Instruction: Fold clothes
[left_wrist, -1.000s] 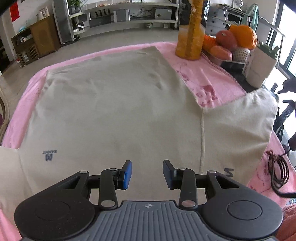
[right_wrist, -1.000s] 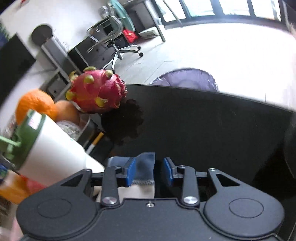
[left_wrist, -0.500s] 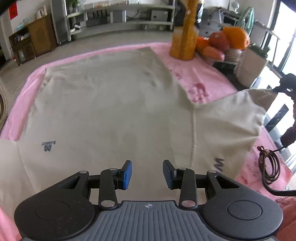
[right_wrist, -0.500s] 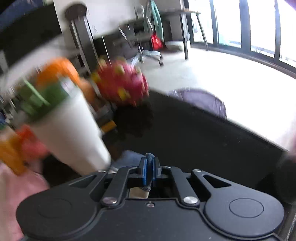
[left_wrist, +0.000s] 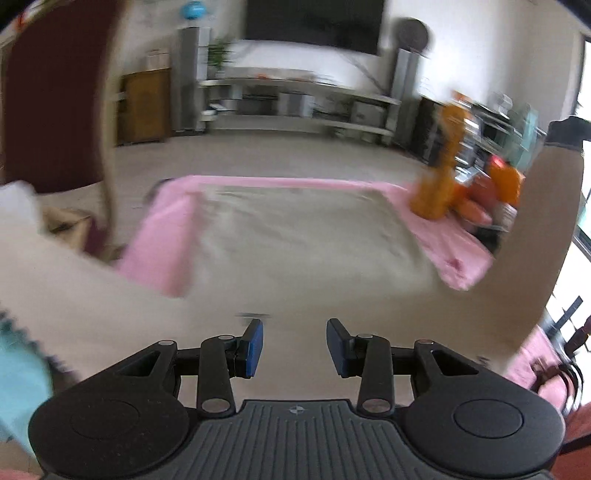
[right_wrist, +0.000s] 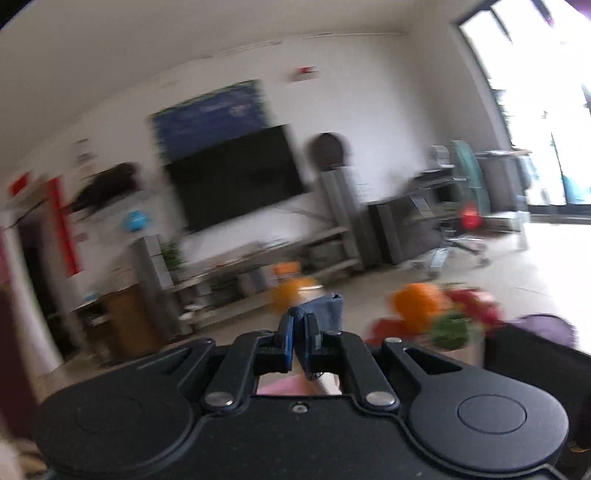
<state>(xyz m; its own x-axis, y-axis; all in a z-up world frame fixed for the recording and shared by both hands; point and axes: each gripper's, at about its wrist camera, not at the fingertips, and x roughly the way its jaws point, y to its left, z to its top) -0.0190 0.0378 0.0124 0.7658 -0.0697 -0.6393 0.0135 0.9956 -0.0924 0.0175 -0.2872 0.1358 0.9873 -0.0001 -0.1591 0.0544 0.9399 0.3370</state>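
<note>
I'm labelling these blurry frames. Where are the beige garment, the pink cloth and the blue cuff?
beige garment (left_wrist: 306, 236), left wrist view, flat middle.
pink cloth (left_wrist: 162, 236), left wrist view, left edge.
blue cuff (right_wrist: 325, 312), right wrist view, part above the pads.

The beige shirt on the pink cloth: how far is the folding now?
Done: the beige shirt lies spread on the pink cloth. In hand: the right claw is shut on its blue cuff, lifting that sleeve. Left: no fold is laid yet; the left claw is open and holds nothing.

- One beige garment (left_wrist: 303, 236), spread flat.
- One pink cloth (left_wrist: 162, 236) beneath it.
- One orange bottle (left_wrist: 441, 173).
- Two grippers: left gripper (left_wrist: 294, 347), right gripper (right_wrist: 300, 341).
- One television (right_wrist: 240, 177).
</note>
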